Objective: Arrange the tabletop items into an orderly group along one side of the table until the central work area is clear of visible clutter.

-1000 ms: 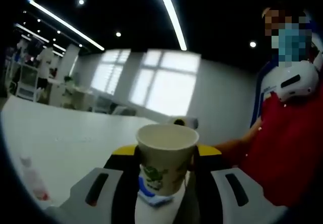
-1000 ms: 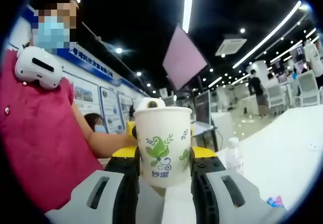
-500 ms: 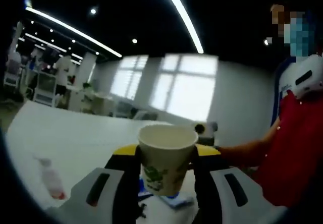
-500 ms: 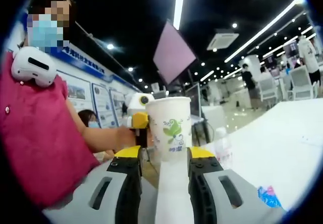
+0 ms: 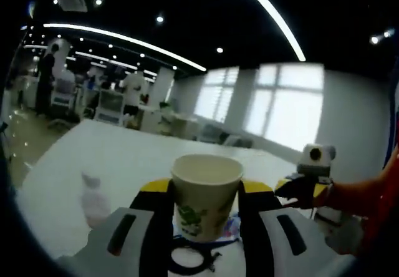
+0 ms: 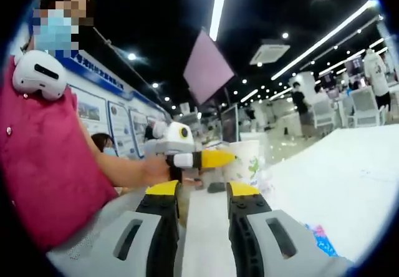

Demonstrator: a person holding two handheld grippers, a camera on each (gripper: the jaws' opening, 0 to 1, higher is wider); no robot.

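A white paper cup (image 5: 207, 203) with a green leaf print stands upright between the jaws of my left gripper (image 5: 207, 188), which is shut on it above the white table (image 5: 124, 165). In the right gripper view that same cup (image 6: 248, 168) is farther off, and the left gripper (image 6: 209, 159) comes in from the left with a yellow finger beside the cup. My right gripper (image 6: 202, 189) is open, with only bare tabletop between its jaws. In the left gripper view the right gripper (image 5: 308, 186) shows at the right, held by a hand.
A small clear bottle (image 5: 95, 201) lies on the table to the left of the cup. A black cable loop (image 5: 190, 259) and a blue item lie just below it. A blue and pink packet (image 6: 321, 236) sits near the right jaw. A person in a red top (image 6: 43, 165) stands close.
The cup was close up between my right jaws; now it sits farther off in the left gripper. The two grippers have drawn apart, and both views have swung across the room.
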